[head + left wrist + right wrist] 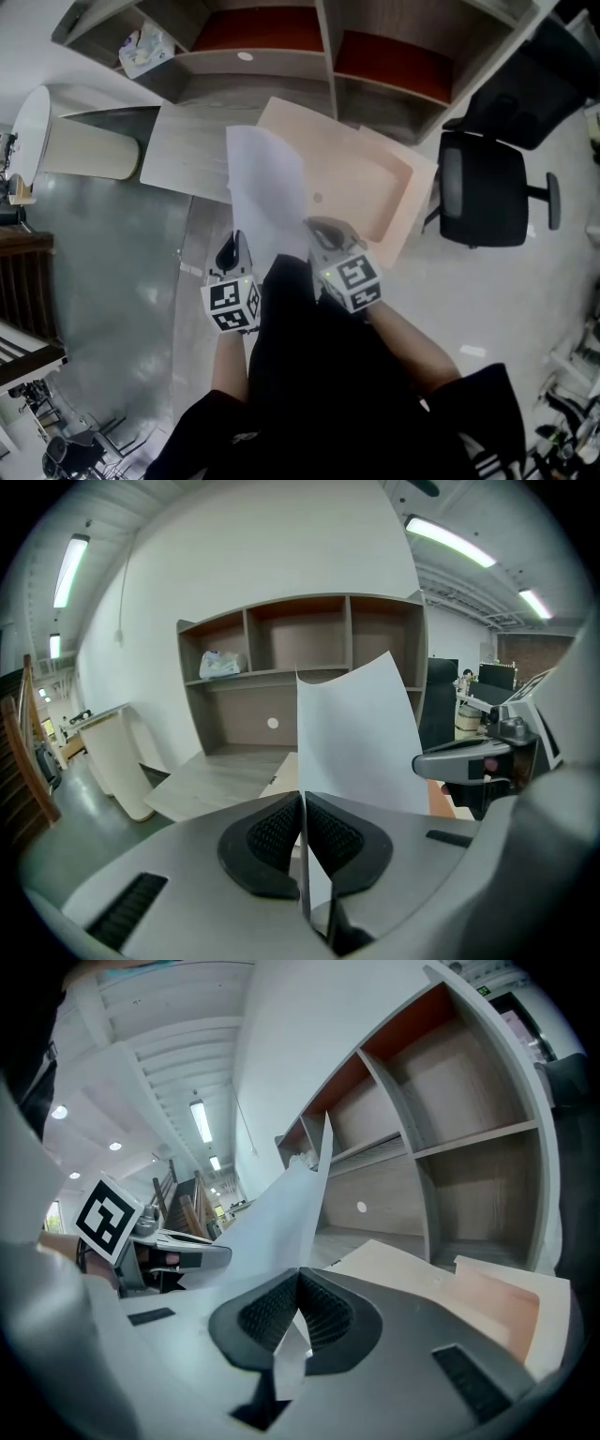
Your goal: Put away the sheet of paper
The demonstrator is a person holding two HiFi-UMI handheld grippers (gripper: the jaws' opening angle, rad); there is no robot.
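Head view: sheet of paper (267, 192) held at its near edge
Left gripper (302, 841): closed, pinching the sheet
Right gripper (298, 1312): closed, pinching the sheet

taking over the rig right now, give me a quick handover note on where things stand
Left gripper: shut on the sheet of paper, on its near edge.
Right gripper: shut on the same sheet, further along that edge.
Sheet: held up in the air by both grippers, in front of the desk with the beige panel lying on it. The shelf unit stands at the back of the desk.
Done: the sheet is picked up and gripped on both sides.
Left: set it in its place and let go. The pictures do not show which spot is meant.
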